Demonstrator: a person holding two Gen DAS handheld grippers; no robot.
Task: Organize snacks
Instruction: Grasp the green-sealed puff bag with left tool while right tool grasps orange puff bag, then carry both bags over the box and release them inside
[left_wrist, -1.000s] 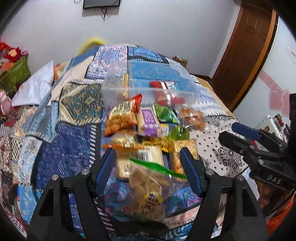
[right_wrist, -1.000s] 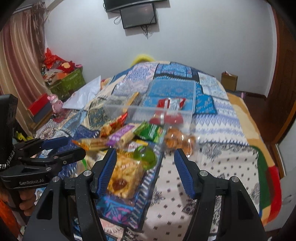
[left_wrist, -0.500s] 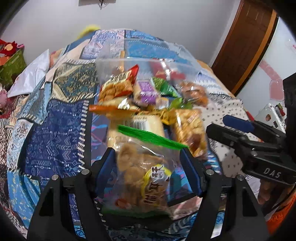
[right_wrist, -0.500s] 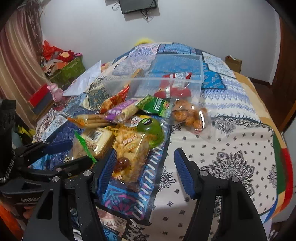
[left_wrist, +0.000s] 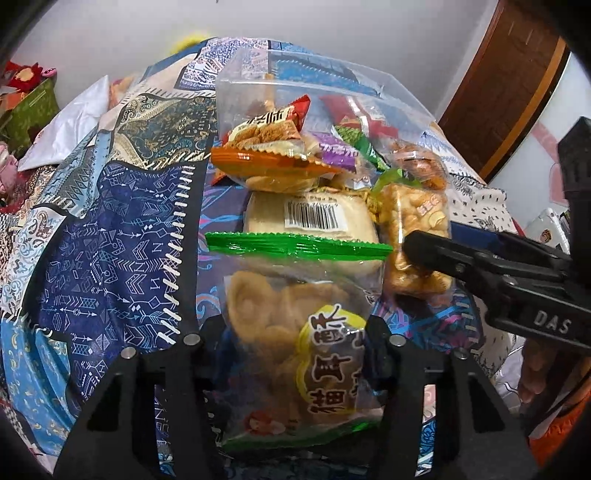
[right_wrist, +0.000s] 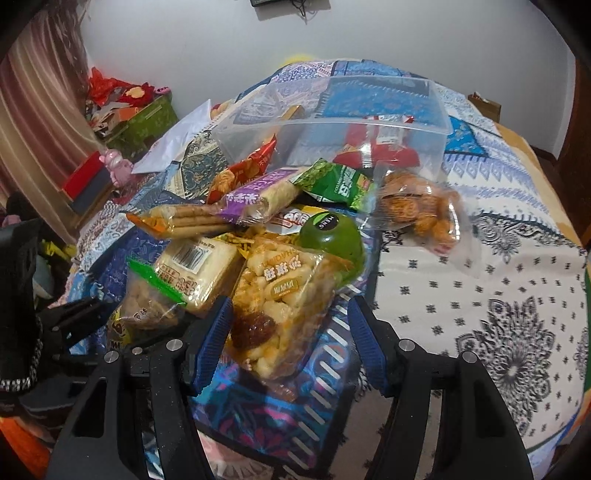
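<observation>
The left tool (left_wrist: 291, 354) has just been closing its jaws on the green-sealed bag of pale fried crisps (left_wrist: 295, 321); the bag sits squarely between the two fingers and its sides meet them, so the tool is clenched on it. The bag lies at the near end of the snack pile, close to the near edge of the bed. Just beyond it lies a flat cream pack with a barcode (left_wrist: 310, 218), and on top of that an orange-edged biscuit packet (left_wrist: 273, 162).

The right tool (right_wrist: 290, 341) is released, its blue pads spread apart. Between them lies a clear pack of puffed rice bars with a dried date (right_wrist: 284, 295); the left pad is just beside the pack's edge, the right pad stands clear of it. A green round-lidded cup (right_wrist: 332, 236) rests against the pack's far end, and a clear bag of orange-brown balls (right_wrist: 417, 210) lies to the right on the white patterned cloth.

Behind the pile stands a clear plastic bin (right_wrist: 332, 122) holding red packets. Everything rests on a bed spread with a blue patchwork quilt (left_wrist: 110, 229). A white wall and a brown wooden door (left_wrist: 509, 74) bound the room, and a green box (right_wrist: 144, 122) of red items sits by the curtain.
</observation>
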